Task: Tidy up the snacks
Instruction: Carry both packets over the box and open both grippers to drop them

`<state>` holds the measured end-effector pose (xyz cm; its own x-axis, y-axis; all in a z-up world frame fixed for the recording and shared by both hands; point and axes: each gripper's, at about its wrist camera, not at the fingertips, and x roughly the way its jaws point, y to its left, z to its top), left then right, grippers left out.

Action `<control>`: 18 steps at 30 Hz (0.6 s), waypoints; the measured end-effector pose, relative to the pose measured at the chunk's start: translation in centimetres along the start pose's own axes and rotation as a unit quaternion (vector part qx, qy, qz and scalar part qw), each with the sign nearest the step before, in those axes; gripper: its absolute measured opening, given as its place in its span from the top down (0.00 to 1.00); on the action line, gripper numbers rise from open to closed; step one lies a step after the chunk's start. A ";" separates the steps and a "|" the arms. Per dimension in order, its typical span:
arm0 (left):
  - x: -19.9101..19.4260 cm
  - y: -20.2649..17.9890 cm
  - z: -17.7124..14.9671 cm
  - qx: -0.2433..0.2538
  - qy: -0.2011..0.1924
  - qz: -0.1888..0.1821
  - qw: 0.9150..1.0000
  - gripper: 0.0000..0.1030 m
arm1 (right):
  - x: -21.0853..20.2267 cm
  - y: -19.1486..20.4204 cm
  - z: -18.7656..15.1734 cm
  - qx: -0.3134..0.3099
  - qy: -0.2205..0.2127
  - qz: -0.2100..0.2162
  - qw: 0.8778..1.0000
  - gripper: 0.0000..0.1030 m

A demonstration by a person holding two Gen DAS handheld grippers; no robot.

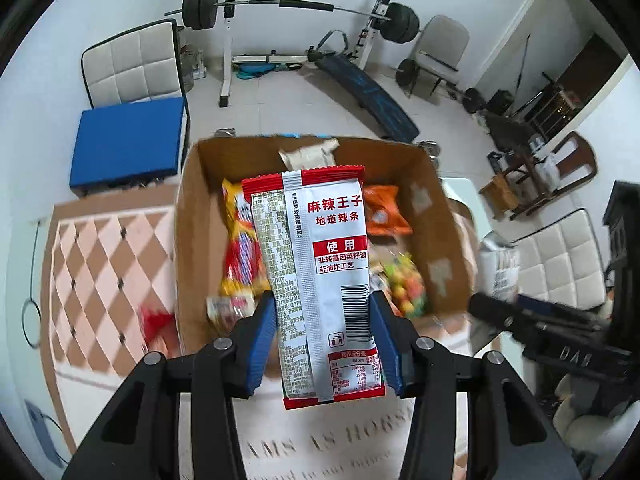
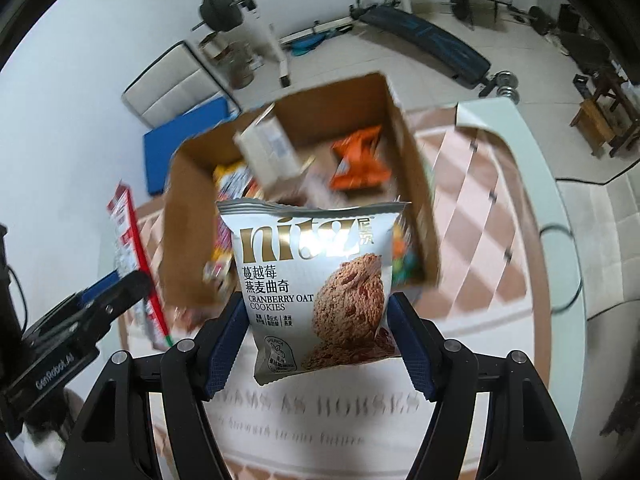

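Your table (image 1: 100,264) wears a cloth of pink and brown diamonds, with a pale patch at the near edge printed in grey capitals that blur into something like "AS HORSES". Beyond the far edge you see a home gym: a barbell (image 1: 296,6) on a white rack, a dark slanted bench (image 1: 372,96), a quilted white chair with a blue cushion (image 1: 128,148), and a wooden chair off to the right. An open cardboard box (image 1: 192,240) sits toward the far side of the table, holding an orange packet (image 1: 384,212), a yellow and red packet (image 1: 236,248), a beige packet (image 1: 308,154) against its far wall and some bright sweets (image 1: 406,288). Your left gripper (image 1: 324,340) has its blue fingers (image 1: 262,340) clenched on a red and white snack packet (image 1: 320,272), held upright above the box; its back shows a barcode, a nutrition table and Chinese text. Your right gripper (image 2: 320,340) has its fingers (image 2: 412,344) pressing the sides of a silver cookie bag (image 2: 316,280) labelled "nitz" and "CRANBERRY OAT COOKIES", held just in front of the box (image 2: 416,184). In the right wrist view, the left gripper's side reads "GenRobot.AI".
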<state>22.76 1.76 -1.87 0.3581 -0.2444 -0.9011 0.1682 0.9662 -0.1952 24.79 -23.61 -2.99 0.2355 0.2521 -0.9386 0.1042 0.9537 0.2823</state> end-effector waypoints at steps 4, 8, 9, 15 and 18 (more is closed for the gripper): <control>3.9 1.4 3.1 0.003 0.025 0.027 0.999 0.58 | 4.0 -0.6 4.0 0.012 0.023 -0.018 1.000 0.29; 7.9 3.0 5.1 0.003 0.055 0.048 0.997 0.58 | 7.4 -1.2 6.5 0.016 0.039 -0.042 0.998 0.29; 8.7 3.3 5.5 0.002 0.062 0.053 0.997 0.58 | 8.3 -1.4 7.2 0.020 0.046 -0.046 0.998 0.29; 12.9 5.0 6.7 0.000 0.111 0.067 0.992 0.55 | 11.5 -2.0 8.9 0.027 0.069 -0.069 0.995 0.29; 14.5 5.6 6.8 0.000 0.135 0.081 0.988 0.55 | 12.8 -1.9 9.3 0.022 0.084 -0.080 0.993 0.18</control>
<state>35.18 3.11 -13.37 0.1233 -0.0567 -0.9908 0.1289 0.9908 -0.0407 36.63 -23.72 -13.71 0.0476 0.1253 -0.9910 0.1697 0.9767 0.1317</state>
